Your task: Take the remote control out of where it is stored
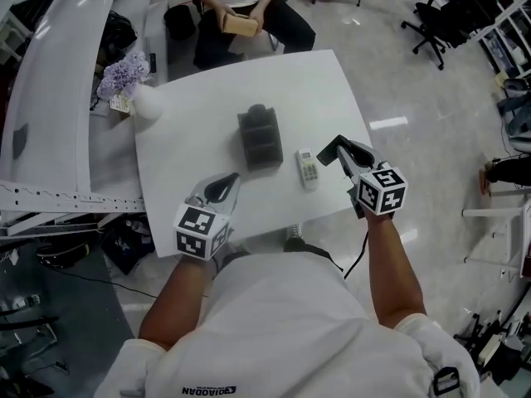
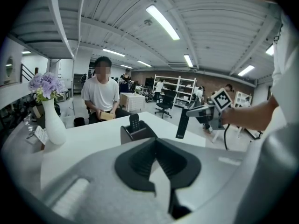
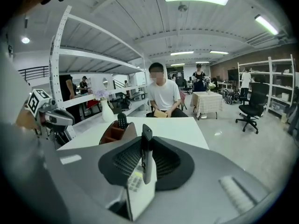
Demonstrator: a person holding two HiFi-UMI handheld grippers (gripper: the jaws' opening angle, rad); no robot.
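Observation:
A dark organizer box (image 1: 260, 137) stands mid-table on the white table (image 1: 191, 131). A black remote (image 2: 134, 122) stands upright in it. My right gripper (image 1: 332, 151) hovers over the table's right part, shut on a second slim black remote (image 3: 146, 150), which hangs down from its jaws (image 2: 182, 122). A white remote (image 1: 308, 169) lies flat on the table just left of that gripper and shows beneath the jaws in the right gripper view (image 3: 136, 185). My left gripper (image 1: 230, 181) is near the front edge, left of the box, shut with nothing between its pads (image 2: 140, 164).
A white vase of purple flowers (image 1: 137, 89) stands at the table's far left corner. A person (image 1: 241, 7) sits at the far side holding a tan box. White shelving (image 1: 50, 98) runs along the left. Office chairs (image 1: 431, 23) stand far right.

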